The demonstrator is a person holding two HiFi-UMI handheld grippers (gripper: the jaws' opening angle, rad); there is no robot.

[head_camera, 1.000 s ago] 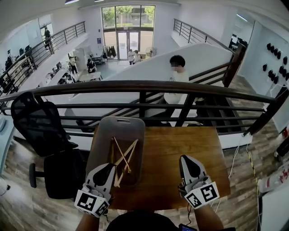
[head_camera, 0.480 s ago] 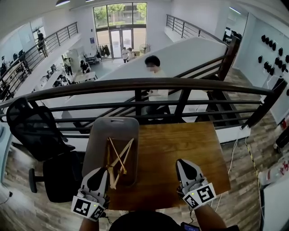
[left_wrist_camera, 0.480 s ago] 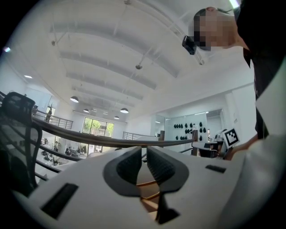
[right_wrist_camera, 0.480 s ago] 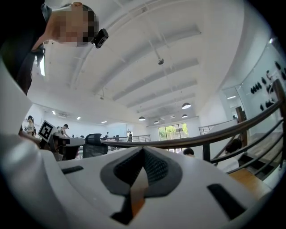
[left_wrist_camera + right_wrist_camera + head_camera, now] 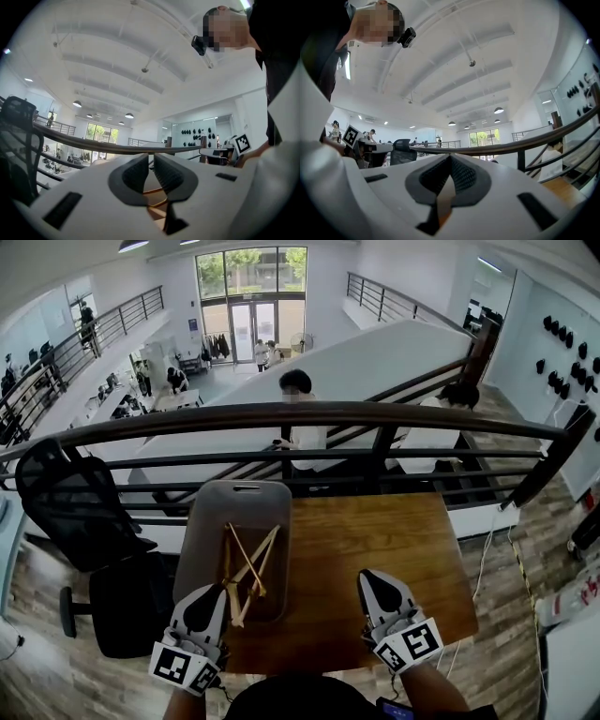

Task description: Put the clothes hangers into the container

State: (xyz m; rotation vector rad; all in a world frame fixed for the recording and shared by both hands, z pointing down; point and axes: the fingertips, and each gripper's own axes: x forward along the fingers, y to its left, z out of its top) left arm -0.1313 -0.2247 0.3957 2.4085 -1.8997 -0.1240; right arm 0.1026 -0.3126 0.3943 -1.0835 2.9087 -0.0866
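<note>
Several wooden clothes hangers [image 5: 246, 563] lie crossed inside the grey container [image 5: 208, 521] on the left part of the wooden table [image 5: 375, 540]. My left gripper [image 5: 214, 594] hovers at the container's near end, just beside the hangers' lower tips. Its jaws are shut with only a thin slit and nothing between them. In the left gripper view the left gripper [image 5: 151, 161] points level, with a strip of hanger wood [image 5: 156, 191] showing beyond it. My right gripper [image 5: 377, 583] is over bare table near the front edge, shut and empty. The right gripper [image 5: 450, 161] has its pads touching.
A dark metal railing [image 5: 300, 413] runs just behind the table's far edge. A black office chair [image 5: 80, 512] stands to the left of the table. People walk on the stairs [image 5: 295, 427] and floor below. The table's right edge drops to wood flooring.
The right gripper has sunk a little toward the table's near edge. The left gripper has kept its place. The person behind the railing has walked left.
</note>
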